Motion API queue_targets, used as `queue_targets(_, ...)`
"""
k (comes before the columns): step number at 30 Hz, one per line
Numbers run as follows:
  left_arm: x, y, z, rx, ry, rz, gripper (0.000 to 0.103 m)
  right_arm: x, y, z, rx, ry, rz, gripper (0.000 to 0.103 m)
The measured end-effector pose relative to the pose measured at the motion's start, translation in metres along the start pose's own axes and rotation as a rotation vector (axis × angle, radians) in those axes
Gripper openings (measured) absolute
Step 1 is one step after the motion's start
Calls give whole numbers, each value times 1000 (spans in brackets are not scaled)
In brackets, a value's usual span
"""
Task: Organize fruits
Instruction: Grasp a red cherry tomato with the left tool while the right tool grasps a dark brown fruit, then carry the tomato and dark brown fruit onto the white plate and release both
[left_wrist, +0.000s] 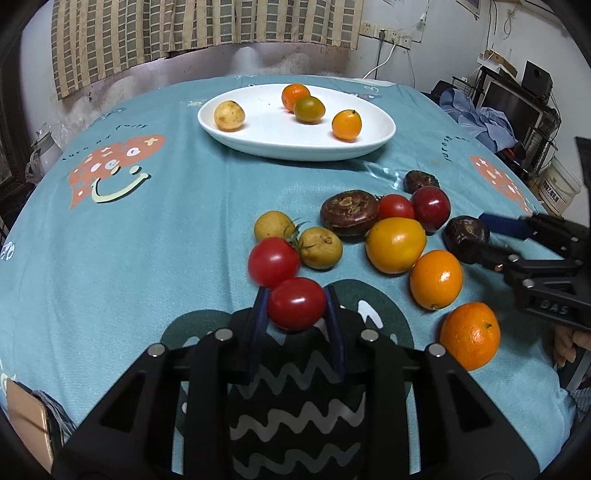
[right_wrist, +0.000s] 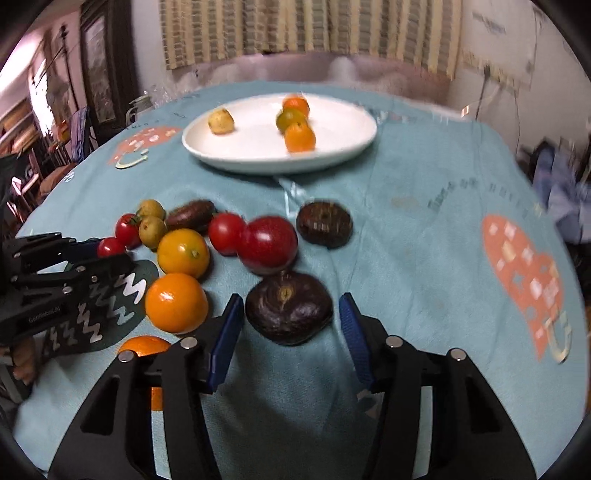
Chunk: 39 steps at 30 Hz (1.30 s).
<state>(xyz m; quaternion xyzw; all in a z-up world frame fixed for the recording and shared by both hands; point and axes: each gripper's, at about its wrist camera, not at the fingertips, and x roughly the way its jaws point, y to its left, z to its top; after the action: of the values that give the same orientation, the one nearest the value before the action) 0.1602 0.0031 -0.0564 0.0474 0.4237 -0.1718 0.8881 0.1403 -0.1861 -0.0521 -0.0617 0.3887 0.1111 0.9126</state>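
The left gripper (left_wrist: 297, 304) has a matte black plastic frame with triangular cut-outs, round silver screw heads at its pivots, and two slim dark blue finger pads (left_wrist: 260, 314). The right gripper (right_wrist: 291, 314) has the same build: black linkage arms, silver screws and brighter blue pads (right_wrist: 349, 314). Small pale lettering is moulded or printed on each black body, too blurred to read with certainty. A bit of bare skin of the hand (left_wrist: 569, 343) shows behind the right gripper.

Four small fruits (left_wrist: 309, 109) resting on white oval plate (left_wrist: 369, 142); red tomatoes (left_wrist: 296, 303), yellow, orange, dark-brown pieces (right_wrist: 289, 312) clustered loose on teal cloth nearer.
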Motion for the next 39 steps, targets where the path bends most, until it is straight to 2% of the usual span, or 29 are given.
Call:
queue_targets(2,0,0,0,0,3,-1,31,0,3,0,-28,1,17,54)
queue_targets(4,1,0,0,1,5,-1,31,6,5,0,-38,25,-10,54)
queue_targets(8,1,-1,0,4,10,-2,31,13,-5,1,9,54,13,53)
queue_targets(10,3,-1,0,8,15,-1,31,24,-7,1,22,104,29,53)
queue_targets(11,3,-1,-1,7,15,-2,31,24,-8,1,28,105,32,49)
queue_targets(16,1,-1,-1,0,4,-14,31,7,-13,1,65,32,69,47)
queue_targets(19,-11,0,3,-11,-44,-25,30,-6,-20,4,103,-22,95,47)
queue_targets(22,-24,7,25,-50,-76,-61,30,-21,-29,23,138,-84,115,47)
queue_targets(25,-20,10,63,-34,-90,-4,30,-18,-28,56,116,-95,90,47)
queue_targets(29,7,14,107,-57,-88,15,30,15,-22,99,125,-81,111,47)
queue_targets(33,41,20,134,-86,-73,10,30,51,-14,121,127,-64,115,47)
queue_targets(34,46,21,136,-87,-66,12,31,60,-11,125,118,-53,126,48)
queue_targets(35,52,24,138,-91,-63,20,38,67,-8,126,111,-36,133,49)
queue_targets(36,58,27,140,-102,-62,37,49,70,-8,126,108,-32,130,52)
queue_targets(37,59,30,139,-109,-69,46,59,69,-8,126,107,-43,121,59)
queue_targets(38,59,32,138,-114,-79,45,61,64,-9,125,105,-75,113,64)
queue_targets(39,56,35,135,-118,-79,35,61,59,-11,122,106,-94,119,64)
